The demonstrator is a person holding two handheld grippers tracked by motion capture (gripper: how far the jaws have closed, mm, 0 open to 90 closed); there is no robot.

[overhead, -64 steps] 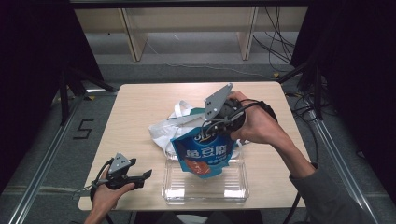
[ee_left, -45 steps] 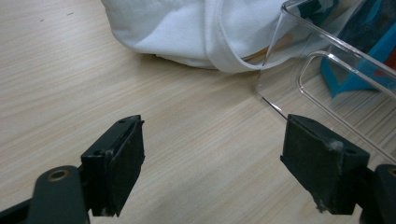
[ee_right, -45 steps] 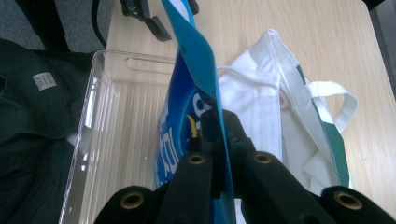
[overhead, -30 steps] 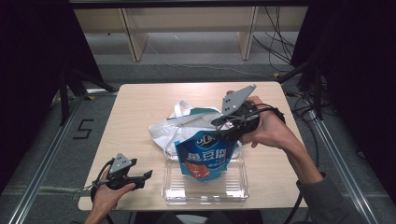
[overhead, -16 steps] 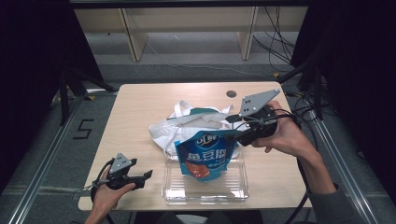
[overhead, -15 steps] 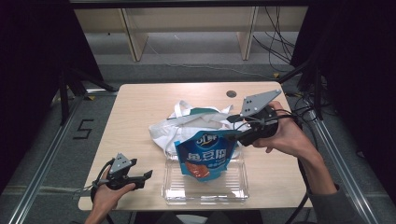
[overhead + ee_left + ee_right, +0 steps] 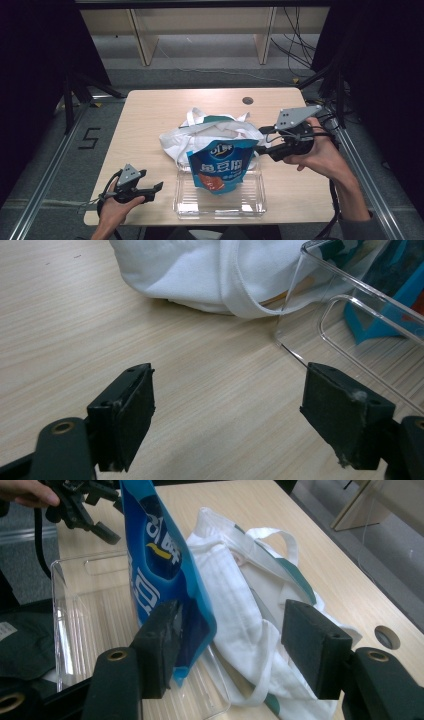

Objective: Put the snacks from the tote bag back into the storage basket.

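Observation:
A blue snack pouch [image 7: 220, 165] stands upright in a clear plastic tray [image 7: 220, 207] and leans back on a white cloth bag [image 7: 200, 132]. My right gripper [image 7: 265, 146] hovers just right of the pouch, open. Its jaws have just been opening, and nothing is pressed between them. In the right gripper view the pouch [image 7: 155, 565] rises just beyond the left jaw of that gripper [image 7: 235, 645], with the bag [image 7: 240, 590] behind the gap. My left gripper [image 7: 156, 190] rests open at the table's front left. In its own view it [image 7: 227, 415] faces the tray's corner [image 7: 350, 315] and the bag [image 7: 200, 270].
The tray sits near the table's front edge. A round cable hole [image 7: 247, 100] lies at the back right of the table. Bare wood [image 7: 150, 110] stretches behind and left of the bag. Wooden shelving and cables stand beyond the table.
My right gripper let go of the pouch's top and drew off to the right with wider jaws. The pouch stayed standing in the tray. The left gripper kept still.

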